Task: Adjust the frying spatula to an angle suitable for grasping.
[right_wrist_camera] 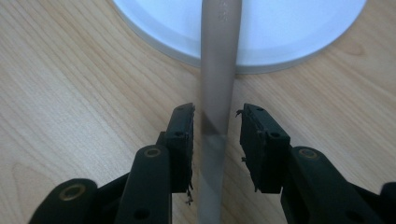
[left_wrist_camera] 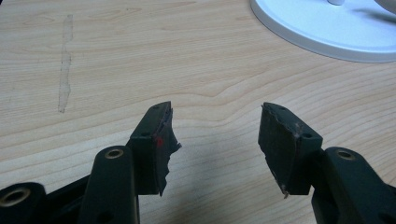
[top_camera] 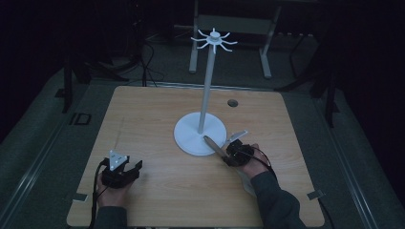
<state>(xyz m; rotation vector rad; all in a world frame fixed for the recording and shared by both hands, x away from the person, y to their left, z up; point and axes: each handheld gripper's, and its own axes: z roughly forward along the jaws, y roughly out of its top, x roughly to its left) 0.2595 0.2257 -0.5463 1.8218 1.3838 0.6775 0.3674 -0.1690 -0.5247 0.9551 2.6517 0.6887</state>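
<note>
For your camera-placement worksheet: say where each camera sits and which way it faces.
High view: above the table's near edge, looking forward and down; forearms, both grippers.
Left gripper view: on the left gripper, facing bare wood; open jaws.
Right gripper view: on the right gripper, facing a grey strip; jaws apart around it.
All share the white stand base.

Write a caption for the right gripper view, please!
Open tongs straddle a grey strip lying across the white stand base.

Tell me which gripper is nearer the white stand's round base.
Right. The right gripper sits at the round base edge; the left gripper rests apart from it, near the table's front.
</note>
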